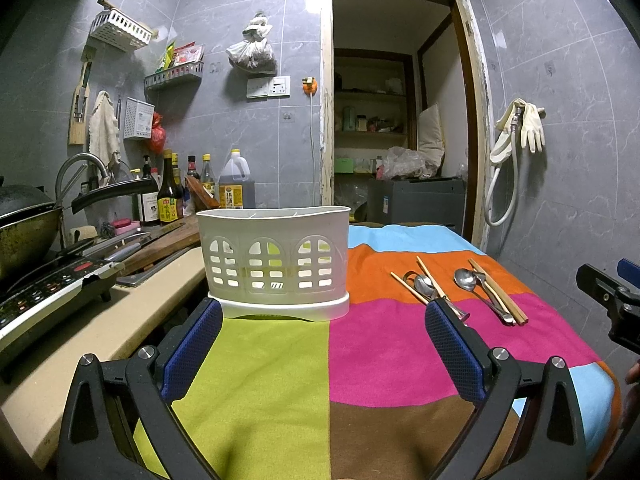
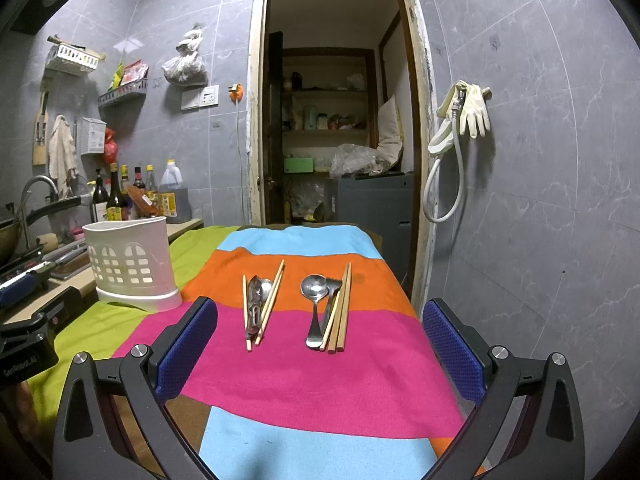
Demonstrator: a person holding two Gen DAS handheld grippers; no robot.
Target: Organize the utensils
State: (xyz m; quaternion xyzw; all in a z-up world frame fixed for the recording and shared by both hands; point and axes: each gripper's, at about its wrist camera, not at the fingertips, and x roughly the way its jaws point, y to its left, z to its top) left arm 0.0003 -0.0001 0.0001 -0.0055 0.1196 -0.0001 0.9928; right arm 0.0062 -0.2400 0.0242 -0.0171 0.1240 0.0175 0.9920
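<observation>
A white slotted utensil holder (image 1: pixel 275 261) (image 2: pixel 130 263) stands upright on the striped cloth (image 1: pixel 380 344) (image 2: pixel 304 376), just beyond my left gripper (image 1: pixel 323 316), which is open and holds nothing. Two utensil piles lie on the orange and pink stripes. The left pile (image 2: pixel 258 304) (image 1: pixel 425 285) has metal spoons between two chopsticks. The right pile (image 2: pixel 329 309) (image 1: pixel 490 292) has a large spoon (image 2: pixel 313 289), another metal utensil and chopsticks. My right gripper (image 2: pixel 320 316) is open and empty, a short way in front of both piles.
Left of the cloth runs a beige counter (image 1: pixel 80 344) with an induction cooker (image 1: pixel 44 292), a wok (image 1: pixel 24 236), knives on a cutting board (image 1: pixel 160 240) and sauce bottles (image 1: pixel 170 196). A doorway (image 2: pixel 336 120) opens behind the table. A tiled wall (image 2: pixel 540 200) stands close on the right.
</observation>
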